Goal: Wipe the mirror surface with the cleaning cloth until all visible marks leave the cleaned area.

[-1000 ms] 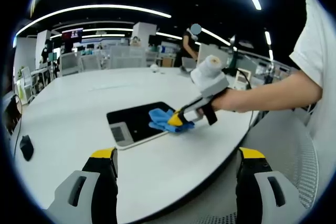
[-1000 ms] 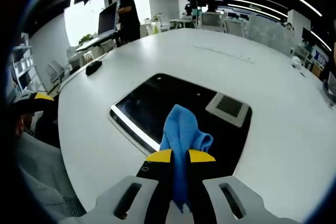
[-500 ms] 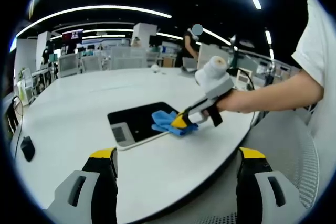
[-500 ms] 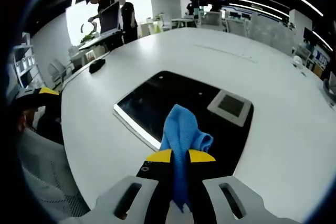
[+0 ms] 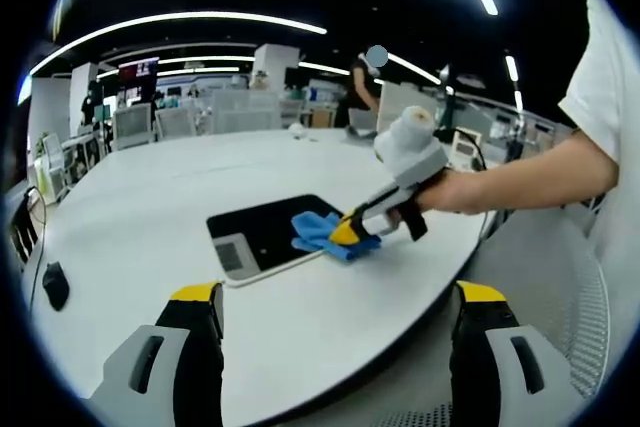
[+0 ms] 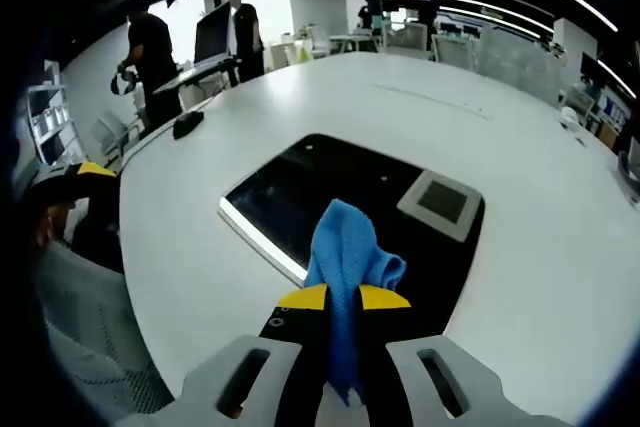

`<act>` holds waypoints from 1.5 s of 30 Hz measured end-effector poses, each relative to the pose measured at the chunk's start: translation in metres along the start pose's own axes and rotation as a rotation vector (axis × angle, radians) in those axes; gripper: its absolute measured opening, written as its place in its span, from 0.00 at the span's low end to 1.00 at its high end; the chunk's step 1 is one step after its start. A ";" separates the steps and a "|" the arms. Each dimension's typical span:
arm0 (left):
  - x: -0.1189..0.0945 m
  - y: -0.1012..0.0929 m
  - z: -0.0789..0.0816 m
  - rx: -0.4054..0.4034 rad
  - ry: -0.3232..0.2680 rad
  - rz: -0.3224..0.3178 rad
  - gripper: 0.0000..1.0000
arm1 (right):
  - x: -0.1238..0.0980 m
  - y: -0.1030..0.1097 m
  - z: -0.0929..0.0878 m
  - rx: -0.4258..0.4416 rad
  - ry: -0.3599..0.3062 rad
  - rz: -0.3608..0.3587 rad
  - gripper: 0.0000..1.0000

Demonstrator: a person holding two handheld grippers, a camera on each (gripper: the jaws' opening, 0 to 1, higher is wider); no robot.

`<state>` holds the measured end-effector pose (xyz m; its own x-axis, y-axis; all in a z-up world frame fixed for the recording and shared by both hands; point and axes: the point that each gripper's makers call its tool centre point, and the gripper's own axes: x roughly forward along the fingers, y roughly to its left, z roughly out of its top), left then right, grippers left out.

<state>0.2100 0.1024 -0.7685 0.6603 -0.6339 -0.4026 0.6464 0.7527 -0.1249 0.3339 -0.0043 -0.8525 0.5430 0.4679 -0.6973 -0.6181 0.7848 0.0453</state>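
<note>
- The mirror (image 6: 330,197) lies flat on the white surface (image 6: 520,127), a dark rectangle with a pale rim; a ceiling vent reflects as a pale square in its far corner in the right gripper view, and the mirror (image 5: 265,232) sits close to the surface's (image 5: 130,207) near edge in the left gripper view.
- The blue cleaning cloth (image 6: 345,267) is bunched up on the mirror's near part, just ahead of the right hand-held gripper (image 6: 343,299), whose yellow-tipped jaws are pressed together, pinching the cloth's lower end between them.
- In the left gripper view the cloth (image 5: 320,232) rests on the mirror's near right corner, part of it spilling over the rim, with the right hand-held gripper (image 5: 348,235) angled down onto it and a person's hand (image 5: 440,192) holding its handle.
- The left hand-held gripper (image 5: 335,302) is held well back from the mirror, over the surface's edge, its jaws spread wide with nothing between them.
- A dark computer mouse (image 5: 55,285) lies on the surface well apart from the mirror, to the left.
- People stand at desks in the office behind; one person (image 6: 150,57) is near a monitor.
</note>
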 end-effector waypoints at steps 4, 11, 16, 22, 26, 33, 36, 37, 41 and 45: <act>0.000 0.000 0.000 -0.001 -0.001 0.003 0.95 | 0.000 0.000 0.000 0.004 -0.002 0.003 0.05; -0.001 0.000 0.000 -0.001 -0.002 0.002 0.95 | -0.001 0.000 0.000 0.007 -0.007 0.006 0.05; -0.001 0.001 0.000 0.003 -0.003 0.006 0.94 | -0.003 -0.002 -0.001 0.006 -0.005 0.006 0.05; -0.001 0.001 0.000 0.003 -0.001 0.008 0.94 | -0.007 -0.009 -0.005 0.015 -0.005 -0.002 0.05; -0.001 0.000 0.000 0.004 -0.002 0.005 0.94 | -0.009 -0.013 -0.007 0.029 -0.007 -0.009 0.05; -0.001 0.000 0.000 0.005 0.001 0.005 0.94 | -0.015 -0.022 -0.011 0.049 -0.007 -0.024 0.05; -0.001 0.000 0.001 0.005 0.001 0.007 0.94 | -0.016 -0.024 -0.012 0.046 -0.005 -0.029 0.05; -0.001 0.000 0.000 0.005 0.001 0.008 0.94 | -0.016 -0.024 -0.012 0.047 -0.004 -0.030 0.05; -0.001 0.000 0.000 0.006 0.005 0.003 0.94 | -0.019 -0.028 -0.015 0.053 -0.004 -0.037 0.05; 0.000 -0.001 0.000 0.007 0.006 0.002 0.94 | -0.021 -0.031 -0.016 0.057 -0.003 -0.042 0.05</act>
<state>0.2092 0.1021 -0.7680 0.6593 -0.6314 -0.4082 0.6478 0.7527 -0.1179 0.3327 -0.0453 -0.8513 0.5699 0.4350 -0.6971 -0.5609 0.8259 0.0568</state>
